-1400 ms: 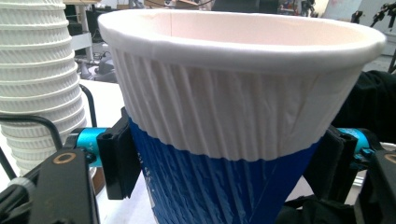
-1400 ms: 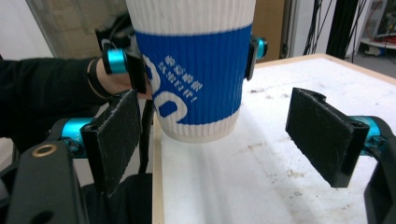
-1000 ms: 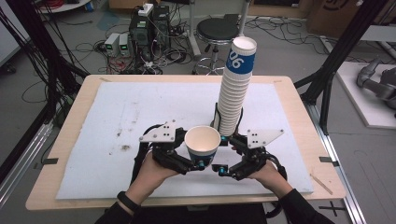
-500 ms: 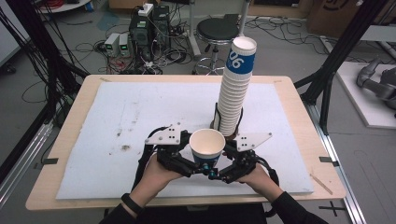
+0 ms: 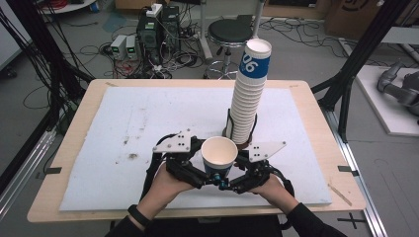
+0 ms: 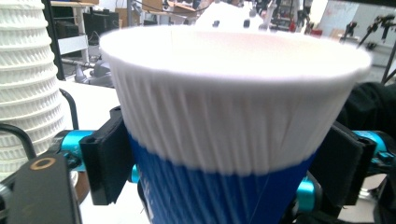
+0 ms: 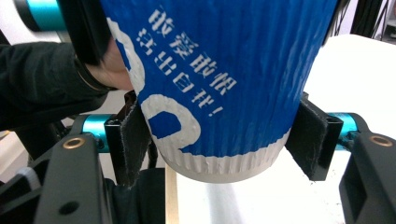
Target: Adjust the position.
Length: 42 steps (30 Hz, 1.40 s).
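Note:
A single paper cup (image 5: 219, 155), white at the rim and blue below, is held upright above the white mat's front edge. My left gripper (image 5: 197, 174) and right gripper (image 5: 238, 178) meet under it from either side. In the left gripper view the cup (image 6: 224, 140) sits between the two black pads (image 6: 106, 158), and that gripper (image 6: 224, 172) is shut on its blue band. Seen from the right gripper, the pads (image 7: 133, 140) press the blue wall with white lettering (image 7: 219, 93) near its base; this gripper (image 7: 222, 142) is shut on it too.
A tall stack of cups (image 5: 249, 96) stands in a black wire holder just behind the right gripper, also at the left edge of the left gripper view (image 6: 28, 70). The white mat (image 5: 123, 123) covers the wooden table (image 5: 79, 118). A stool (image 5: 231, 32) stands beyond.
The right gripper has moved left, in toward the cup, and the two grippers now sit closer together under it. The cup has shifted slightly right and toward the front edge.

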{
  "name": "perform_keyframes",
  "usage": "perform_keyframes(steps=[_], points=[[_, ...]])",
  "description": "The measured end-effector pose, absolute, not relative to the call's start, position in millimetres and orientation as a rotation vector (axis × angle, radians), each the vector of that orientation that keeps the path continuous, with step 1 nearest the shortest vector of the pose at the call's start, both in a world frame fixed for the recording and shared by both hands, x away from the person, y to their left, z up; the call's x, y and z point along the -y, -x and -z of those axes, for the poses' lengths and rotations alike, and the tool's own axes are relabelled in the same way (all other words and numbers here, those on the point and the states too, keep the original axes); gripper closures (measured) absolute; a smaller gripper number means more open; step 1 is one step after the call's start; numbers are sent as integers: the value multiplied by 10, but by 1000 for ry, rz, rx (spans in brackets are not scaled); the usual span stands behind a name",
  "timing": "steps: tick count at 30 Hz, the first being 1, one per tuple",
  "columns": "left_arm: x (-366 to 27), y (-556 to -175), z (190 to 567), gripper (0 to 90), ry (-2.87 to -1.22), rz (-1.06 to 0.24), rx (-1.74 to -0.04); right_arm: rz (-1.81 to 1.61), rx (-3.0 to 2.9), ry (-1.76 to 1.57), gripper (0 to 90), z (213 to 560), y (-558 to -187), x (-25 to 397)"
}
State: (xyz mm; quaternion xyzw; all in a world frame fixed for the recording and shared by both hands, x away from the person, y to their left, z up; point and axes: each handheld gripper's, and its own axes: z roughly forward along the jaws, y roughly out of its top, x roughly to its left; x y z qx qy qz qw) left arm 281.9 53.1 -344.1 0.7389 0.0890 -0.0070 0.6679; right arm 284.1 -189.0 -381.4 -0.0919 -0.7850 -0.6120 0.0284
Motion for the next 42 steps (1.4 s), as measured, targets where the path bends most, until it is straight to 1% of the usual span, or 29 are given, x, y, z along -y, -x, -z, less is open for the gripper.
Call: perform_keyframes(steps=[8, 14, 16, 18, 21, 28, 32, 37, 42], points=[[-535, -2816, 3420, 177, -1651, 31, -206, 1882, 2431, 269, 303, 3831, -2820, 1866], [-543, -2813, 3428, 220, -1643, 23, -199, 1884, 2430, 280, 300, 3835, -2816, 1862], [-549, -2817, 3431, 226, -1641, 22, -198, 1887, 2420, 285, 276, 3835, -2814, 1860], [-548, -2816, 3436, 230, -1640, 20, -197, 1890, 2411, 292, 217, 3829, -2809, 1852], [-541, -2812, 3443, 233, -1636, 24, -196, 1908, 2385, 298, 209, 3812, -2803, 1849], [-523, -2807, 3458, 234, -1643, 23, -186, 1949, 2319, 322, 211, 3785, -2803, 1862], [-515, -2806, 3466, 234, -1646, 23, -183, 1953, 2312, 329, 250, 3780, -2809, 1874], [-517, -2808, 3467, 233, -1647, 27, -183, 1951, 2319, 325, 265, 3780, -2807, 1876], [-515, -2808, 3467, 203, -1649, 34, -198, 1949, 2325, 322, 265, 3784, -2813, 1874]])
